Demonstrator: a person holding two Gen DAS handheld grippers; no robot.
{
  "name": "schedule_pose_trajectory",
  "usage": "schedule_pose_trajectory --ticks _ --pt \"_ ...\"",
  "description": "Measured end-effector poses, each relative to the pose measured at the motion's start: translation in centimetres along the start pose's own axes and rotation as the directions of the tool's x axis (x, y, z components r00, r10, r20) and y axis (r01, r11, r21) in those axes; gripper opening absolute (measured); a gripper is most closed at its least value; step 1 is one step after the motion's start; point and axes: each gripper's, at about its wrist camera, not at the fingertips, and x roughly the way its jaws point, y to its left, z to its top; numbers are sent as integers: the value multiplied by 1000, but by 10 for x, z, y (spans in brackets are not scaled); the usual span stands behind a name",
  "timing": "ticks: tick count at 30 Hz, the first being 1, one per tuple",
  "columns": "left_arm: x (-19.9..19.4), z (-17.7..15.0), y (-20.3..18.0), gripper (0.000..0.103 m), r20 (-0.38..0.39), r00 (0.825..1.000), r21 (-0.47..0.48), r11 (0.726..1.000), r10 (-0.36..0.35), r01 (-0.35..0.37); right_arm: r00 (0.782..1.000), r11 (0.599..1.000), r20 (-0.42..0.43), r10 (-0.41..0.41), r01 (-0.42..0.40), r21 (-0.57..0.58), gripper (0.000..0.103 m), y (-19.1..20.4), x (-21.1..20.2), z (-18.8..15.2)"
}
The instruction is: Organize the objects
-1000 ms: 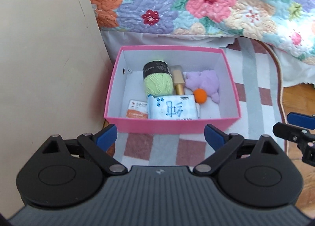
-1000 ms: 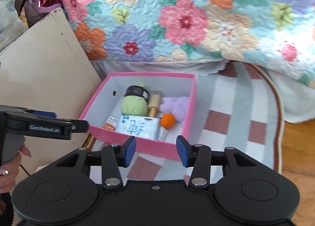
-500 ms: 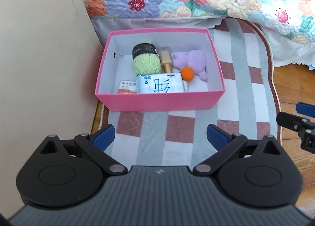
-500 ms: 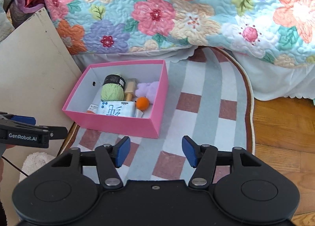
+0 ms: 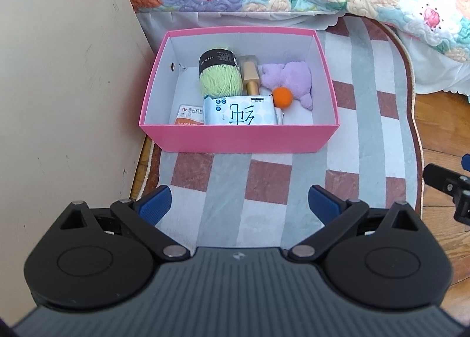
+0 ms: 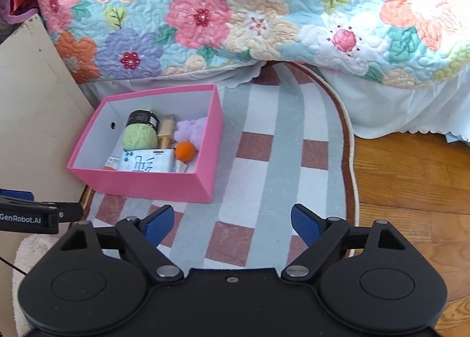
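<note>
A pink box (image 5: 238, 138) (image 6: 147, 181) stands on a checked rug. Inside it lie a green yarn ball (image 5: 220, 78) (image 6: 139, 135), a gold bottle (image 5: 251, 78), a purple plush toy (image 5: 289, 78), an orange ball (image 5: 282, 97) (image 6: 185, 150), a white-blue tissue pack (image 5: 241, 110) (image 6: 147, 163) and an orange-white card (image 5: 189, 115). My left gripper (image 5: 238, 204) is open and empty, above the rug in front of the box. My right gripper (image 6: 232, 222) is open and empty, in front of and to the right of the box.
A beige board (image 5: 64, 87) stands left of the box. A floral quilt (image 6: 235, 13) hangs over the bed behind. The checked rug (image 6: 279, 146) reaches right to the wooden floor (image 6: 411, 175). The other gripper shows at each view's edge (image 5: 449, 187) (image 6: 29, 215).
Both grippers have drawn back from the box, which now looks smaller and farther away. The right gripper's jaws have opened wider. The box contents have not moved.
</note>
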Motion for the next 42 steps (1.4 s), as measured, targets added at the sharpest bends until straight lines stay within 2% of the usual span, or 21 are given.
schedule_pose_trajectory --ticks 21,42 --pt "6 -6 2 101 -31 999 -11 1000 15 -16 993 994 -45 -105 105 -7 90 -4 5 0" --pt "7 -5 2 101 -50 998 -8 1000 28 -29 990 992 -63 -129 128 -19 90 -3 5 0"
